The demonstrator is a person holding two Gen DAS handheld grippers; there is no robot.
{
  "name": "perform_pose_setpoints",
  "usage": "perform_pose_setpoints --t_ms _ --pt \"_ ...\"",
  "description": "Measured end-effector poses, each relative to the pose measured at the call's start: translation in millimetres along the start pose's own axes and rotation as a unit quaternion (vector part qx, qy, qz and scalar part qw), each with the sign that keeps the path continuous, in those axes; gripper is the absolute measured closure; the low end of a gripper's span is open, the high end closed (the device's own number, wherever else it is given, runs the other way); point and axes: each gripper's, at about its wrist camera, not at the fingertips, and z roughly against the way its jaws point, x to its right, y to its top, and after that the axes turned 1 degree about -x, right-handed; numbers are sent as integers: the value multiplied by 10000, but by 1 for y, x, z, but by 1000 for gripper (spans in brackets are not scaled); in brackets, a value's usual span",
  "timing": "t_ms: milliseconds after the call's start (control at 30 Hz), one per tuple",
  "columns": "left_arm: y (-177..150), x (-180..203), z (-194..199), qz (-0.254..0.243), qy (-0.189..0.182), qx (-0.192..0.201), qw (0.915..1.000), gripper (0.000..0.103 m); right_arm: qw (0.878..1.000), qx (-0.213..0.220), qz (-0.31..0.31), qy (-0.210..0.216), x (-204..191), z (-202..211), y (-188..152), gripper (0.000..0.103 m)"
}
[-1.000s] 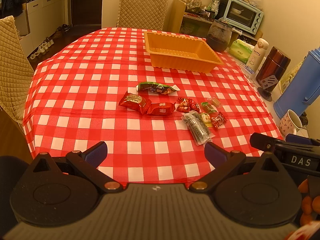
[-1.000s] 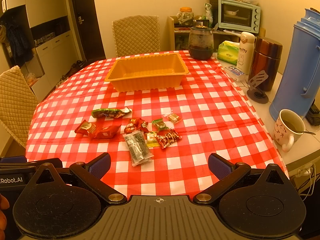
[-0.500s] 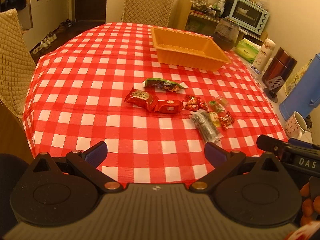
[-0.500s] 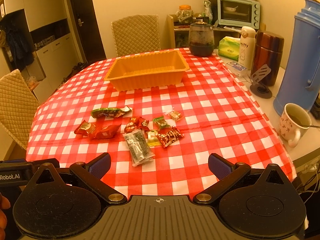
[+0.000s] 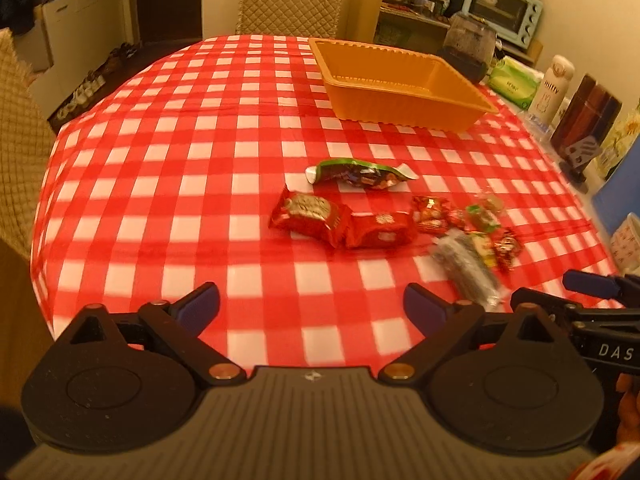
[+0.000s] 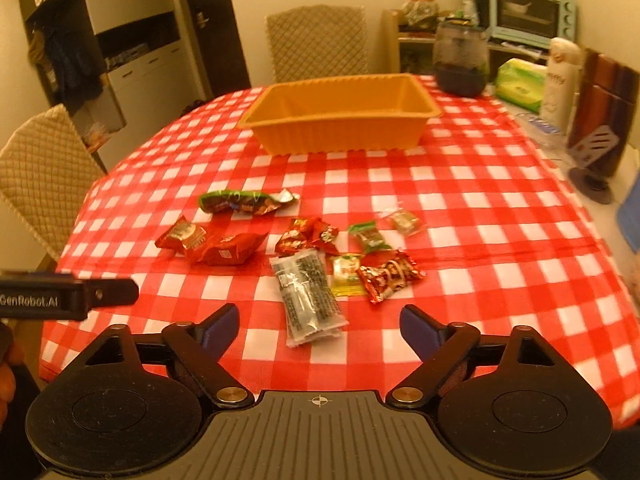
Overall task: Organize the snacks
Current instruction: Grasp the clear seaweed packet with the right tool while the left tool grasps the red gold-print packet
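Several wrapped snacks lie loose in the middle of the red checked tablecloth (image 5: 160, 168): a green packet (image 5: 360, 174) (image 6: 244, 202), two red packets (image 5: 308, 214) (image 6: 208, 242), a grey-black packet (image 6: 308, 300) (image 5: 466, 272) and small candies (image 6: 388, 274). An empty orange tub (image 5: 400, 92) (image 6: 340, 120) stands beyond them. My left gripper (image 5: 312, 306) is open and empty, just short of the red packets. My right gripper (image 6: 320, 322) is open and empty, over the near end of the grey-black packet.
Along the right edge stand a dark glass jar (image 6: 460, 60), a green tissue pack (image 6: 520, 84), a white bottle (image 6: 560, 80), a brown flask (image 5: 584, 112) and a mug (image 5: 628, 240). Quilted chairs stand at the far side (image 6: 316, 44) and the left (image 6: 40, 172).
Both grippers have moved forward and lower towards the snacks, which look larger and closer now. Both stay open. Nothing on the table has moved.
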Motion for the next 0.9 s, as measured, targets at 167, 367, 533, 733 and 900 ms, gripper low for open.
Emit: perform_pose_setpoints --t_ms 167,367,533,733,900 --pt "16 -11 -26 -252 -121 42 9996 12 9997 -146 166 54 -3 -30 4 29" --pt "29 -17 -49 -525 -281 142 9981 16 9994 -258 213 101 -5 -53 5 40" --pt "32 -19 -63 -646 -390 173 9970 16 9991 -331 277 39 -5 -64 6 46" --pt "36 -23 -73 -574 -472 202 9970 16 9986 -345 404 -69 -10 -70 7 64" --pt "40 -21 -81 -708 -500 238 9960 20 9987 -356 364 -4 -12 -68 5 65"
